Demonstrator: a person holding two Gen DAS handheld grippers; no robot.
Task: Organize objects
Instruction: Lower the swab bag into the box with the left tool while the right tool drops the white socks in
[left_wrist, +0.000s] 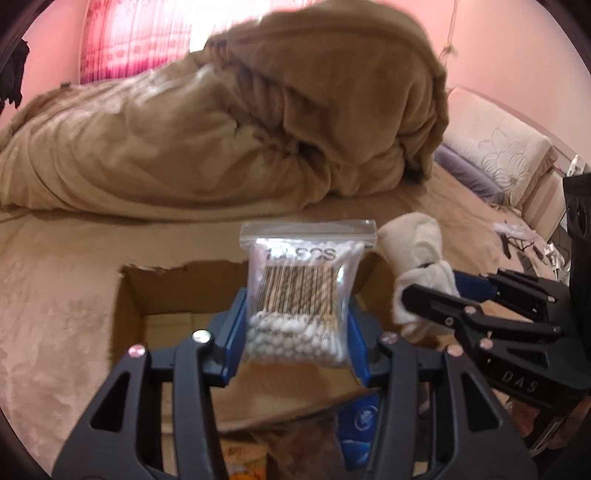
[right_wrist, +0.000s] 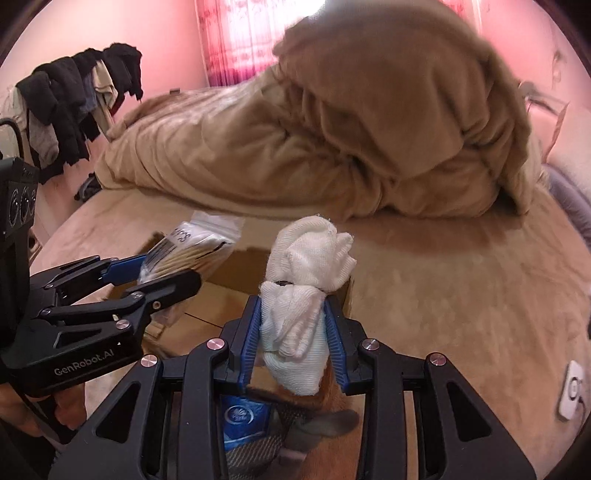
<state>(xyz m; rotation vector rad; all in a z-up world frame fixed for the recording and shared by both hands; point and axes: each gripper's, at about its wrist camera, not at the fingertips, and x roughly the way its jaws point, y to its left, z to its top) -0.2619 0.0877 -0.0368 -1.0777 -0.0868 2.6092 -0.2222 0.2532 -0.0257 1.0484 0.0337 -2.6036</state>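
Note:
My left gripper (left_wrist: 297, 317) is shut on a clear zip bag of cotton swabs (left_wrist: 303, 291) and holds it upright above an open cardboard box (left_wrist: 127, 295) on the bed. My right gripper (right_wrist: 293, 325) is shut on a rolled white cloth bundle (right_wrist: 303, 295) and holds it over the same box (right_wrist: 236, 280), just right of the left gripper. The swab bag (right_wrist: 192, 251) and the left gripper (right_wrist: 159, 273) show at the left of the right wrist view. The cloth bundle (left_wrist: 417, 266) and the right gripper (left_wrist: 428, 291) show at the right of the left wrist view.
A blue packet (right_wrist: 242, 421) and dark fabric lie below the grippers, near the box's front. A heaped tan duvet (left_wrist: 258, 122) fills the bed behind. A pillow (left_wrist: 498, 147) and cables lie at the right. Dark clothes (right_wrist: 74, 103) hang at the left. A white device (right_wrist: 572, 391) lies on the bed.

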